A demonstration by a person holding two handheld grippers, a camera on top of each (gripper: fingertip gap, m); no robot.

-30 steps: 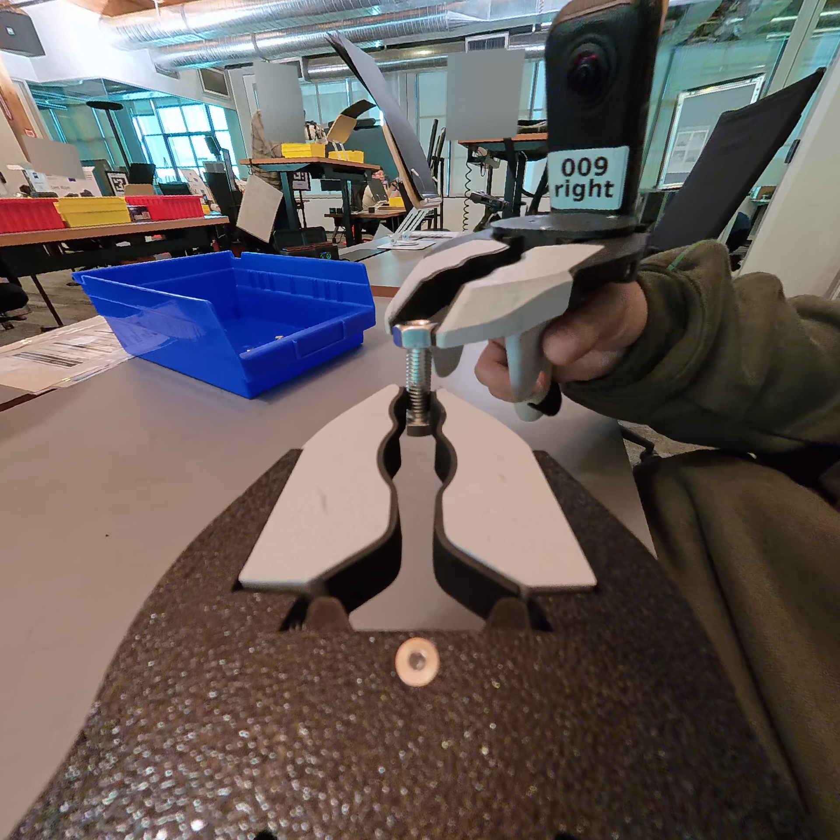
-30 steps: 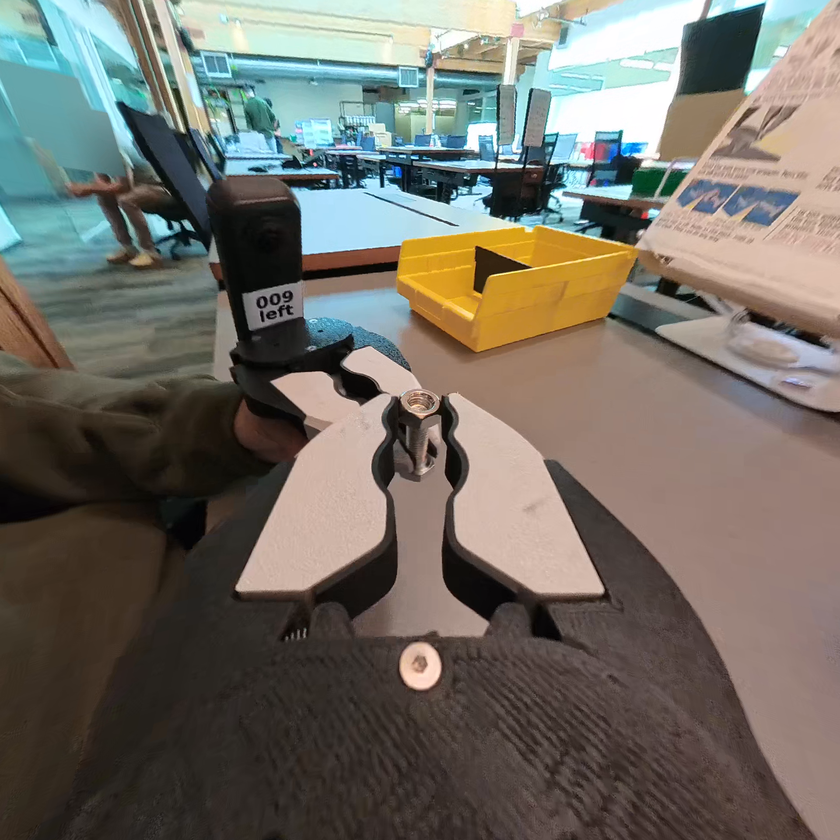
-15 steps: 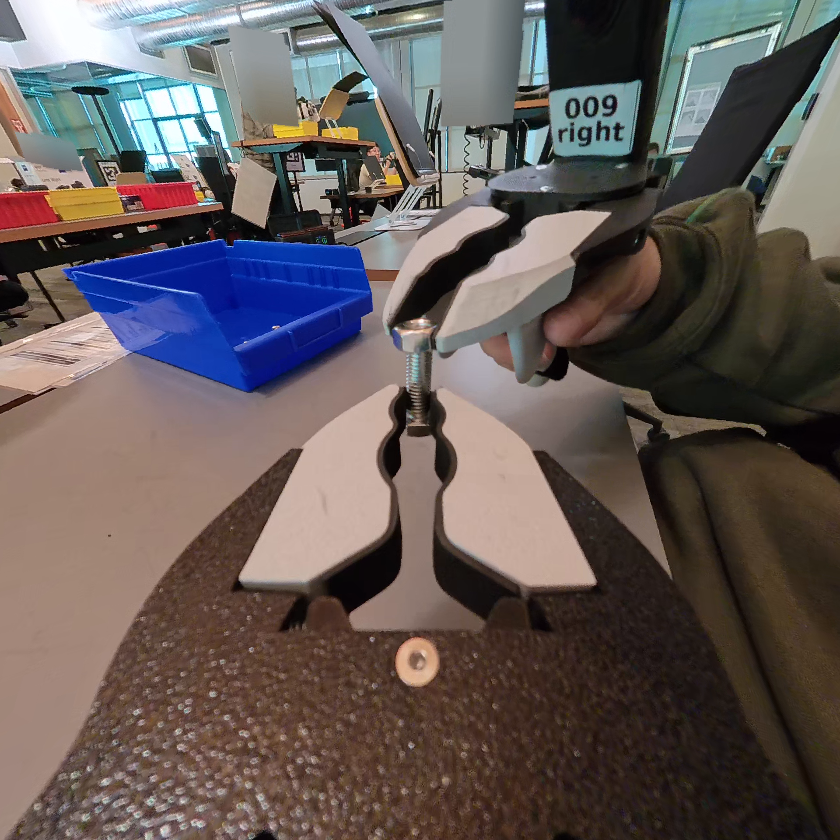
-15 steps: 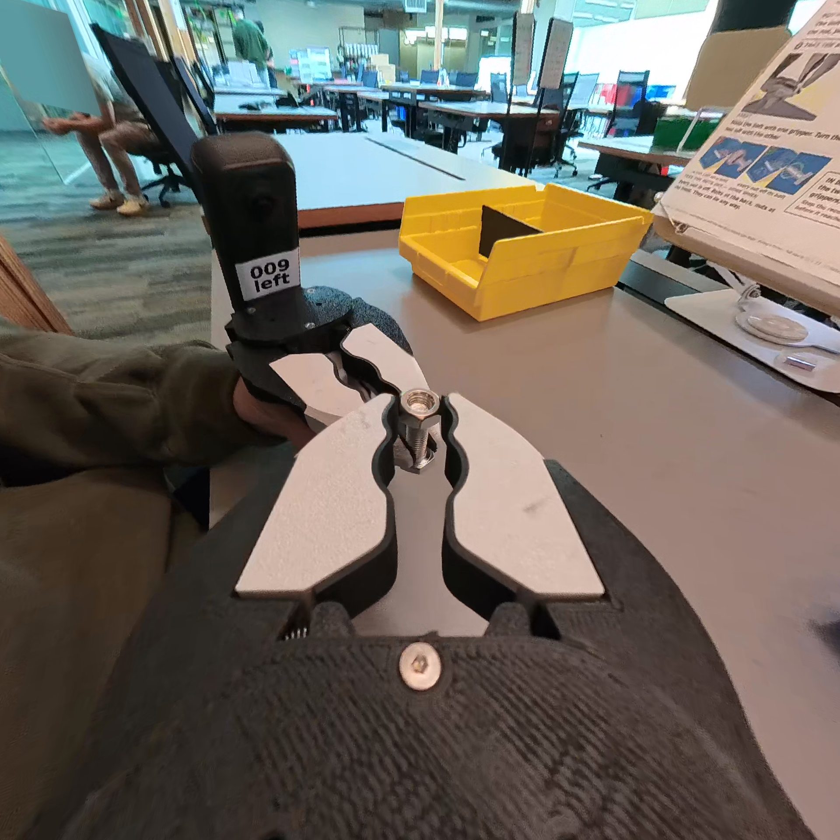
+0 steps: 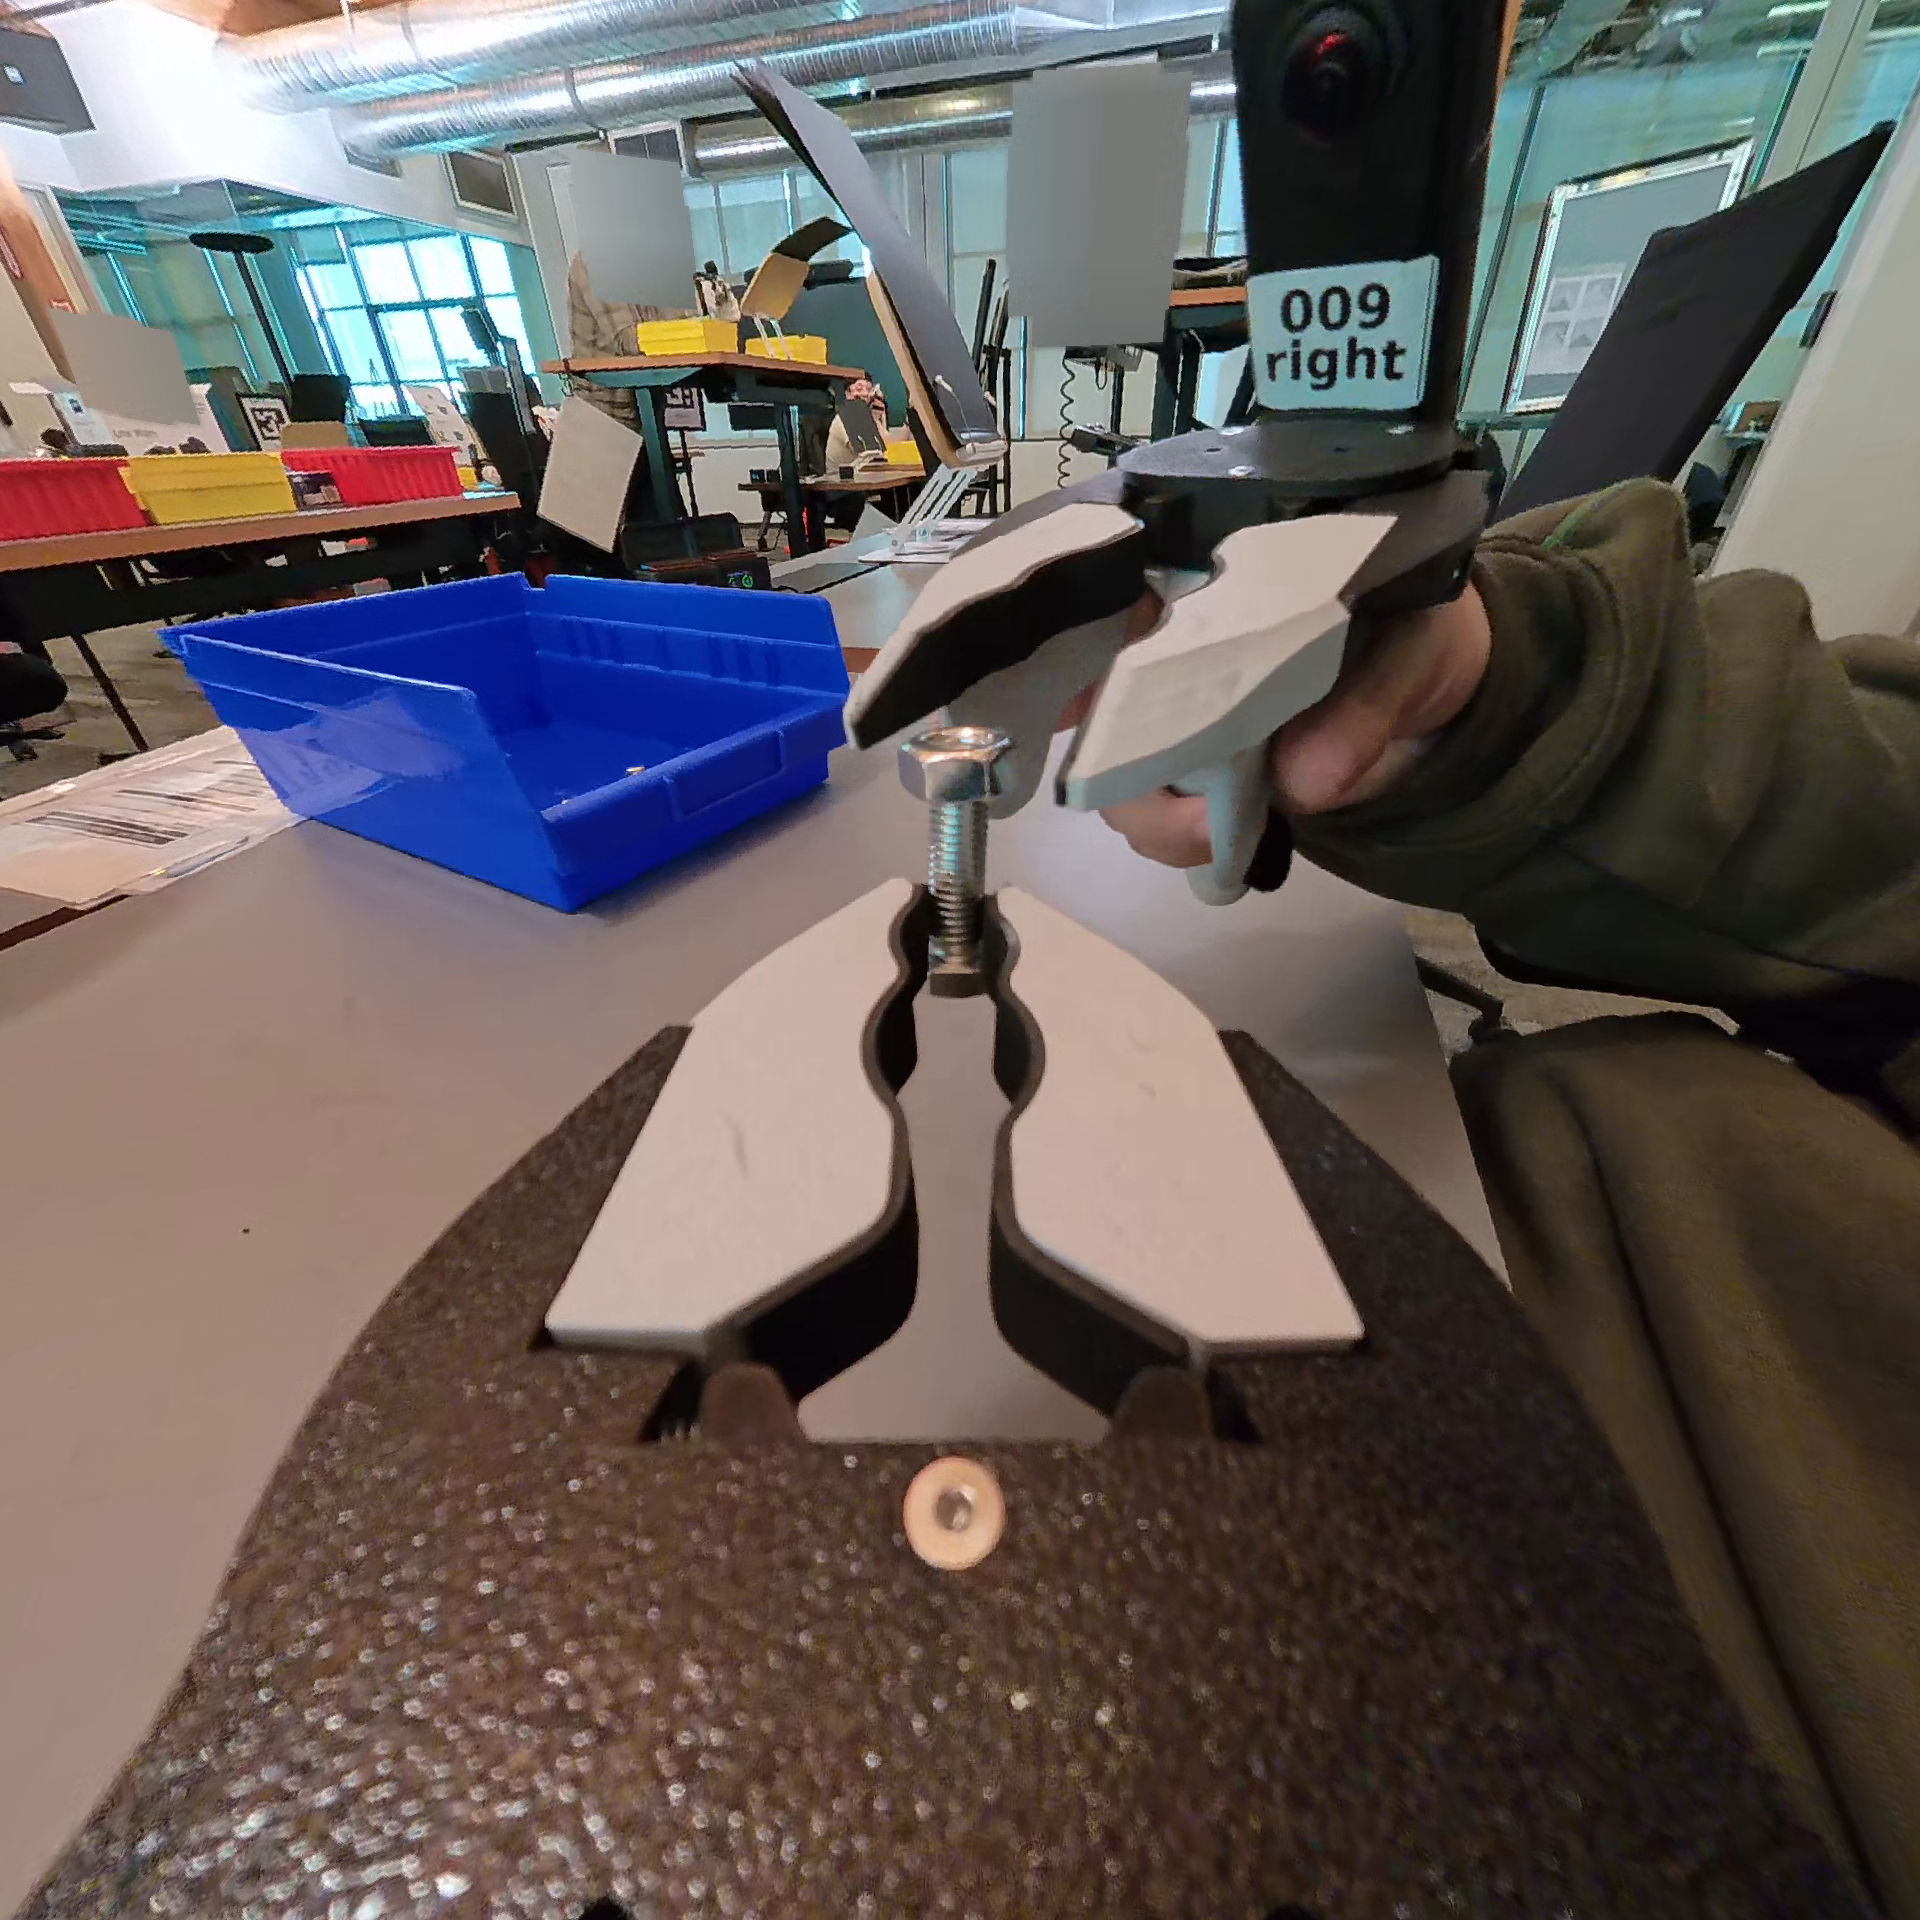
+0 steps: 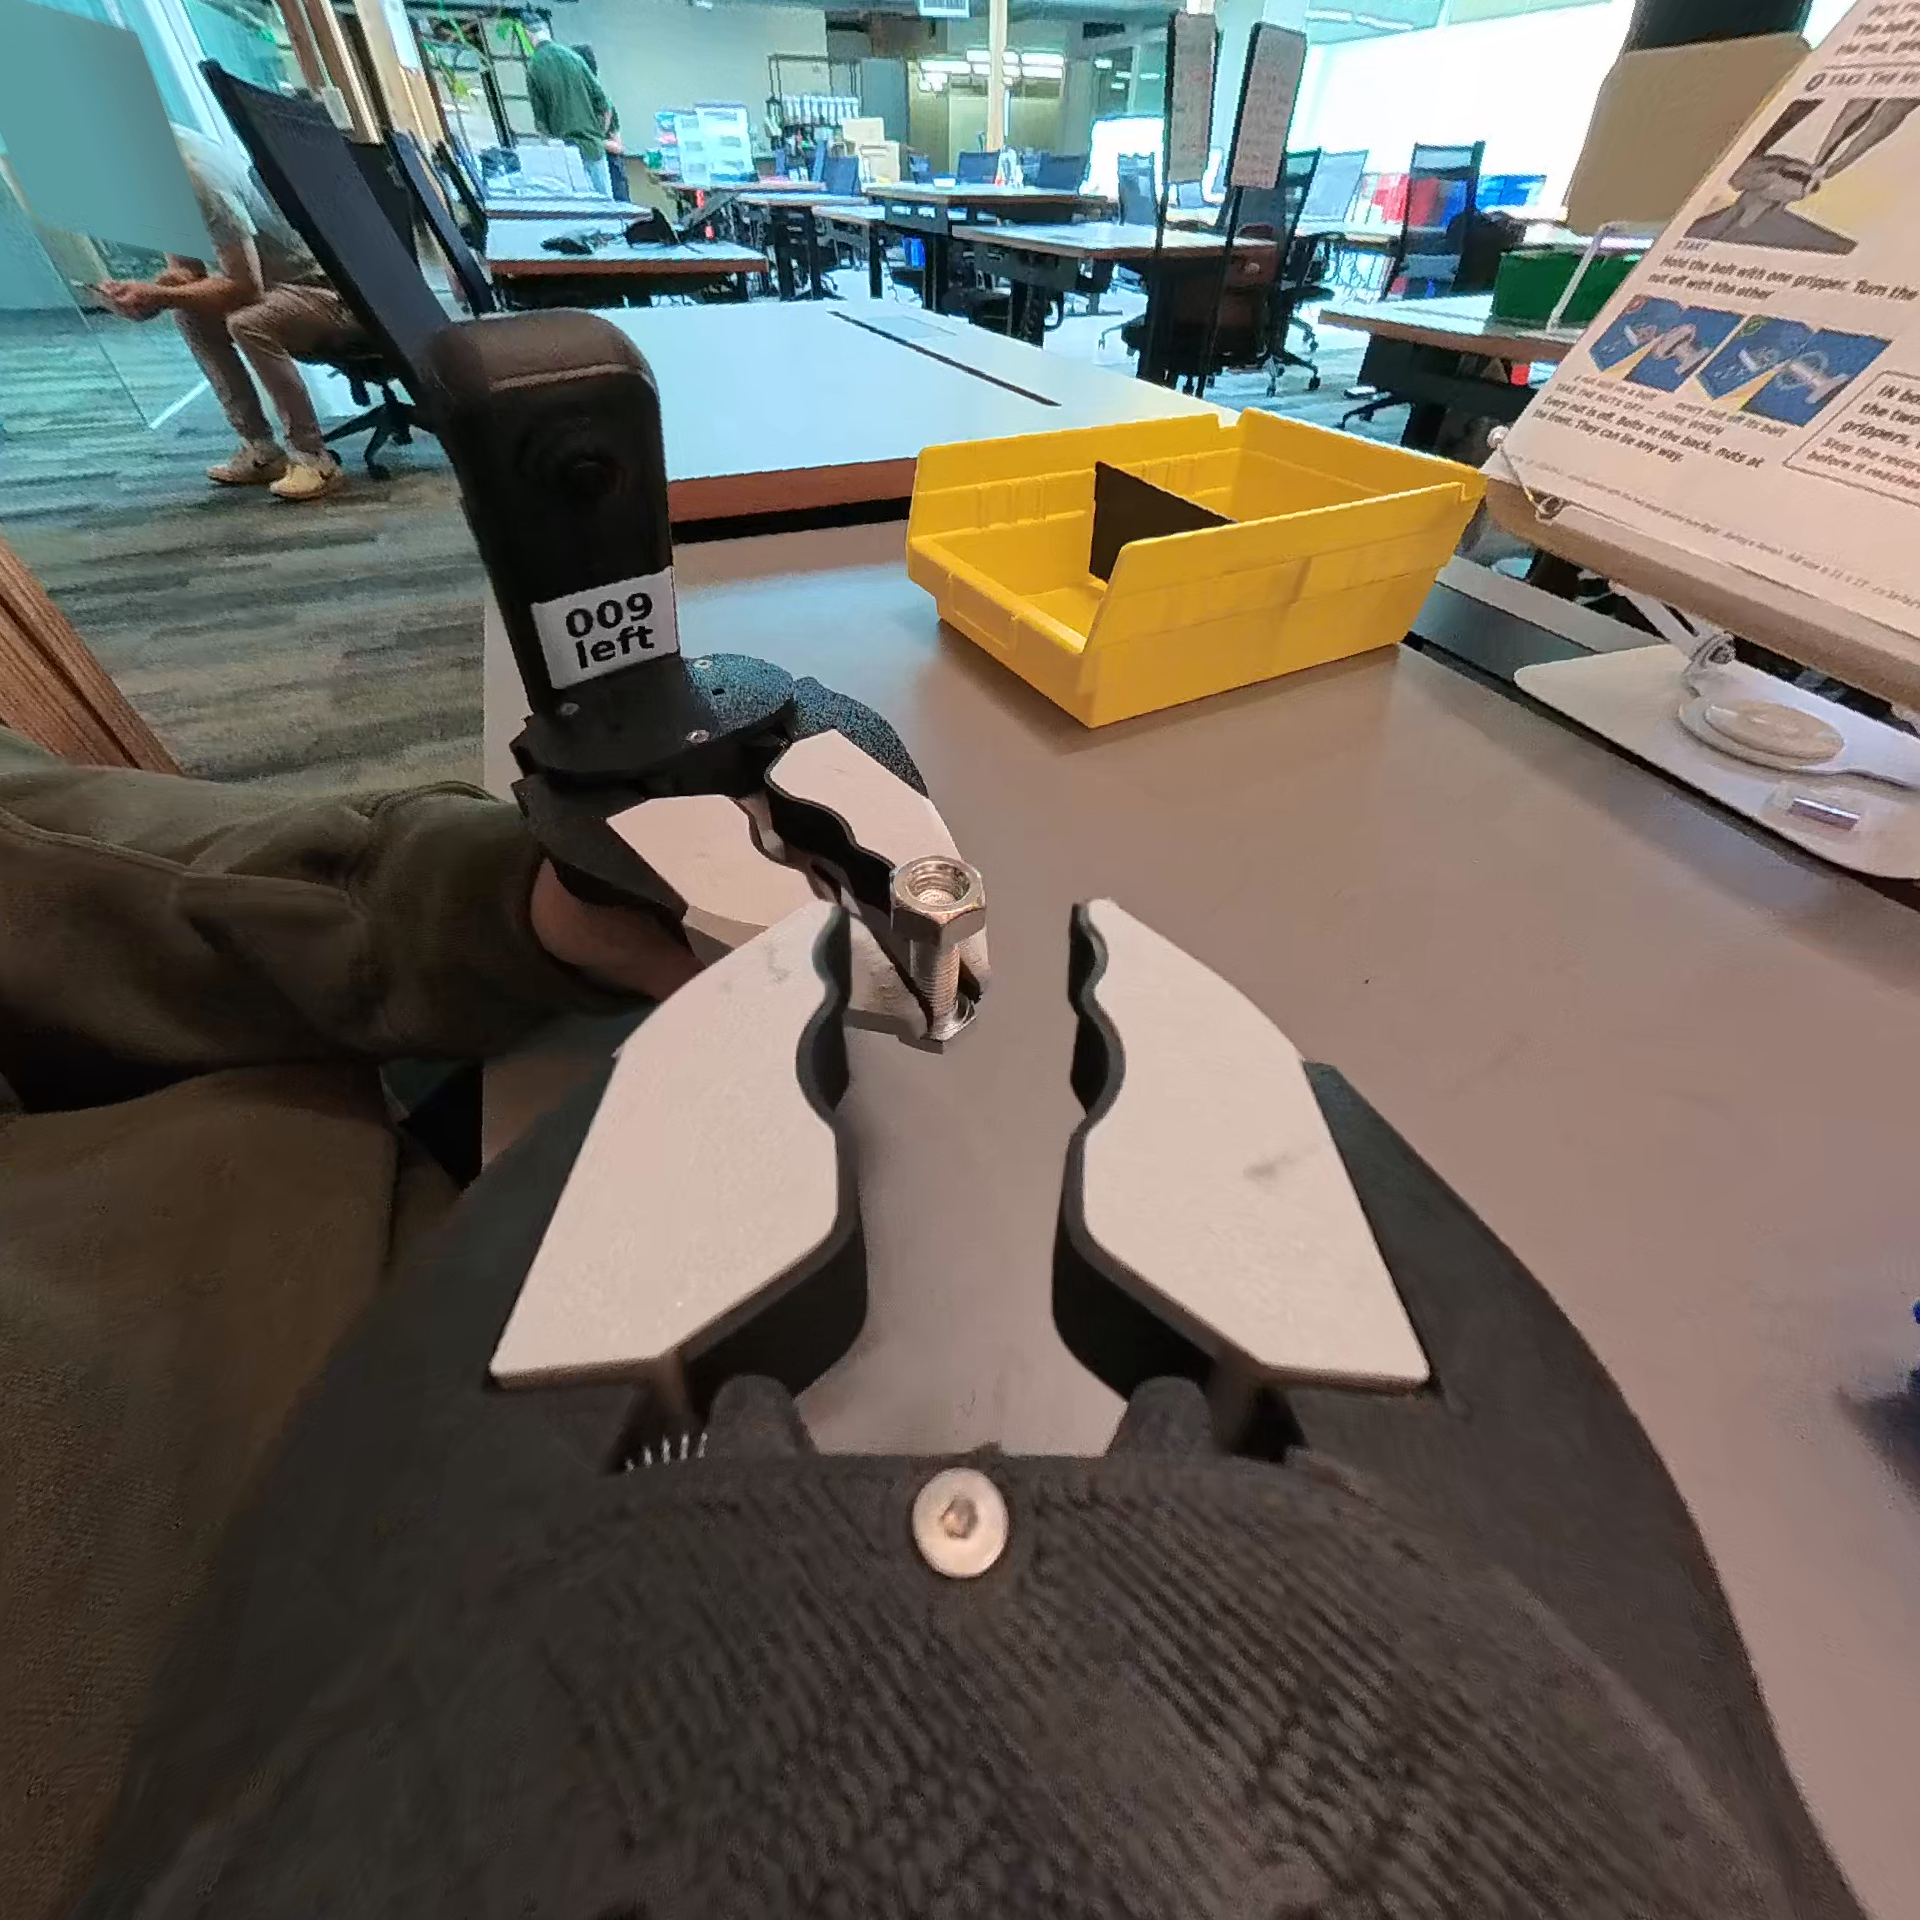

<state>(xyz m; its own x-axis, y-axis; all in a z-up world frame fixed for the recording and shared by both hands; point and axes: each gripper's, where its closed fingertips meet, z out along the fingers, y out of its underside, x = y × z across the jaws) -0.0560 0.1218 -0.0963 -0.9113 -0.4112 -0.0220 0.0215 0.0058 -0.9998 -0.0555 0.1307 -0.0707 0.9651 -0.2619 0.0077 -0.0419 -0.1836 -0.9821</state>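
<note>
A silver bolt stands upright with a hex nut at its top end. My left gripper is shut on the bolt's lower end and holds it above the grey table. My right gripper is open, with its fingers spread on either side of the nut and not touching it. The right wrist view shows the left gripper clamping the bolt from the left. The left wrist view shows the right gripper reaching in from the right, just above the nut.
A blue bin sits on the table at the left, with papers beyond it. A yellow bin with a black divider stands farther back. A printed sheet on a stand is at the right. Olive sleeves hold both grippers.
My right gripper was shut on the nut at the top of the bolt; it has now opened and let go. The left gripper still holds the bolt.
</note>
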